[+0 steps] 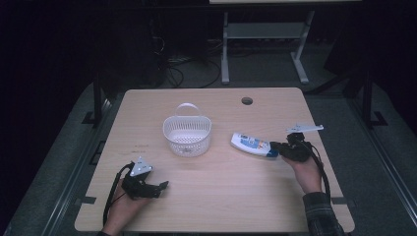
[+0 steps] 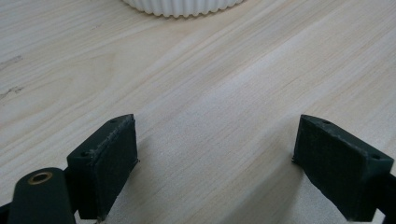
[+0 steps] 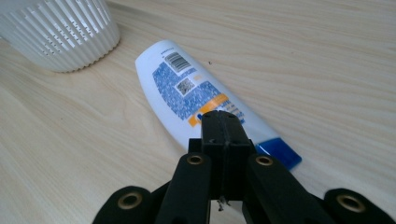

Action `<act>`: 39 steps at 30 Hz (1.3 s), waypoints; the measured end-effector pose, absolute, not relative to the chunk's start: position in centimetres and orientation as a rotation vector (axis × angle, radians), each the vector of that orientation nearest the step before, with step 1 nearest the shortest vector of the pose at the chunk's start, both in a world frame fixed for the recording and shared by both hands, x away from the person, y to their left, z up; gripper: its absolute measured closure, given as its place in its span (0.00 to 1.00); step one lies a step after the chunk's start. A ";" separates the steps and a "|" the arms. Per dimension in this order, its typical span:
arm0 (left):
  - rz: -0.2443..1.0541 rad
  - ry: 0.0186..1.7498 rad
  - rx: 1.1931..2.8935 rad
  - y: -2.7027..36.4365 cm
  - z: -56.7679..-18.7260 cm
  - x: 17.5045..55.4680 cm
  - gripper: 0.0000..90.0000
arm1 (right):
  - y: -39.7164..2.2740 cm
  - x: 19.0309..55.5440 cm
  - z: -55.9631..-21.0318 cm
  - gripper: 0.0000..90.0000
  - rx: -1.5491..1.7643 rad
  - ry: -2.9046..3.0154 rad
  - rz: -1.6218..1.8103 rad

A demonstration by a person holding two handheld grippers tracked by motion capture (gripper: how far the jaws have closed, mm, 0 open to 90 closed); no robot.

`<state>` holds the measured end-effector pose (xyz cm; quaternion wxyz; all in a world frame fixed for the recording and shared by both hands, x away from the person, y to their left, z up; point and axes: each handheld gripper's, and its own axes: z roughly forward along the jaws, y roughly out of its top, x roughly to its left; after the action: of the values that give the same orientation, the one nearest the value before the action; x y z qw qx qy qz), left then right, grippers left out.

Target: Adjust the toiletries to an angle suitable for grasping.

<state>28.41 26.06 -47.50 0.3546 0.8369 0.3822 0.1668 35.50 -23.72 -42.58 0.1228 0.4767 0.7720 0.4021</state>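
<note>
A white bottle (image 1: 252, 145) with a blue cap lies on its side on the table (image 1: 211, 206), just right of the white basket (image 1: 187, 136) and apart from it; its cap end points toward the right gripper (image 1: 276, 147), which sits right at that end. In the right gripper view the 2 jaws are pressed flat together with nothing between them, poised above the bottle's lower body near the cap; so this gripper is clenched but empty, not grasping. The left gripper (image 1: 160, 187) rests low on the near left of the table, well apart from both things; its jaws stand wide, released, with bare wood between them and the basket's rim far ahead.

The step in hand looks like the approach to the bottle, presumably to put it in the basket; no grasp is made yet. The next move calls for parting the right jaws, lowering them astride the bottle's body across its narrow width, then closing; the smooth curved plastic may slip, so a grip near the middle seems safest.
</note>
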 end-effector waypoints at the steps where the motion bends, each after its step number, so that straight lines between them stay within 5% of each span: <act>1: 0.431 0.988 2.163 26.1 -47.5 28.4 0.14 | -23.5 35.7 -42.5 1.00 1.391 2.254 1.172; 39: 0.425 0.976 2.164 26.0 -47.5 28.4 0.14 | -18.6 42.3 -39.4 1.00 1.335 2.303 1.158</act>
<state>28.38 26.01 -47.52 0.3570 0.8382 0.3782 0.1645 42.32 -18.61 -39.40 0.1191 0.4567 0.7876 0.3961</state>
